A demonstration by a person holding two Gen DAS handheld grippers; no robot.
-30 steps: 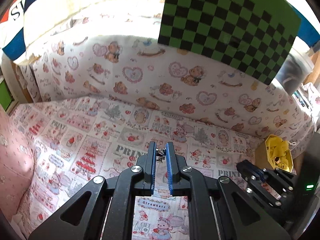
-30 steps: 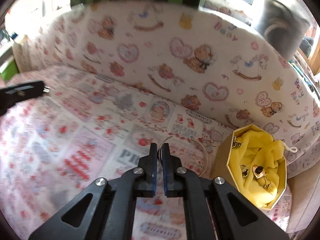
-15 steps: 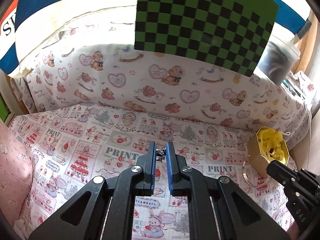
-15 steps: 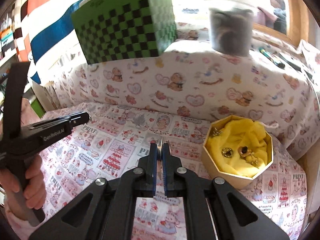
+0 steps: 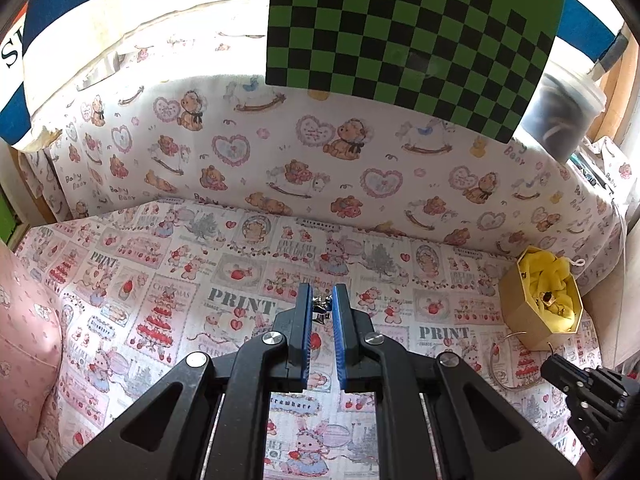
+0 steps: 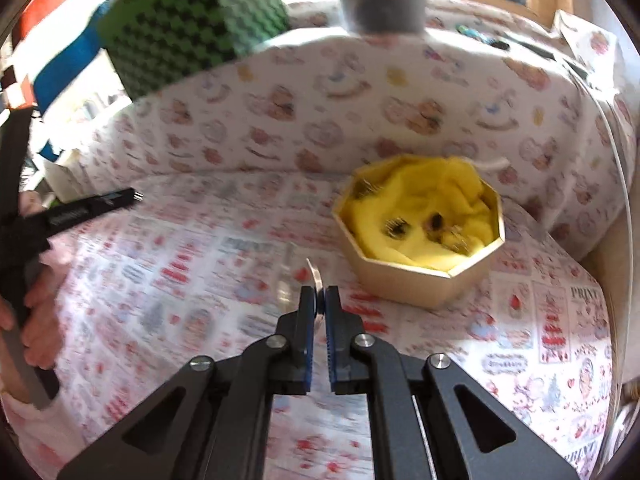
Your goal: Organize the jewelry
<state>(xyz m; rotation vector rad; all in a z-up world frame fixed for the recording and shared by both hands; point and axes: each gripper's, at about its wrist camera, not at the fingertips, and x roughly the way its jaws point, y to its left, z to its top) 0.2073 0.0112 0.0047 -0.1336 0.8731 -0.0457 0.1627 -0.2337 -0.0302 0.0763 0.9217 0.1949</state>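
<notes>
Bangle (image 6: pixel 316 280) now rides up off the printed surface (image 6: pixel 180 280), pinched thin between my right tongs (image 6: pixel 319 300) — a second ago those tongs sat low, well short of the gold box (image 6: pixel 424 284); now the box lies just ahead and right. My left tongs (image 5: pixel 321 308) stay clamped on a small silver charm (image 5: pixel 321 307), far left of the box. Drop-off looks close, I'd judge.
</notes>
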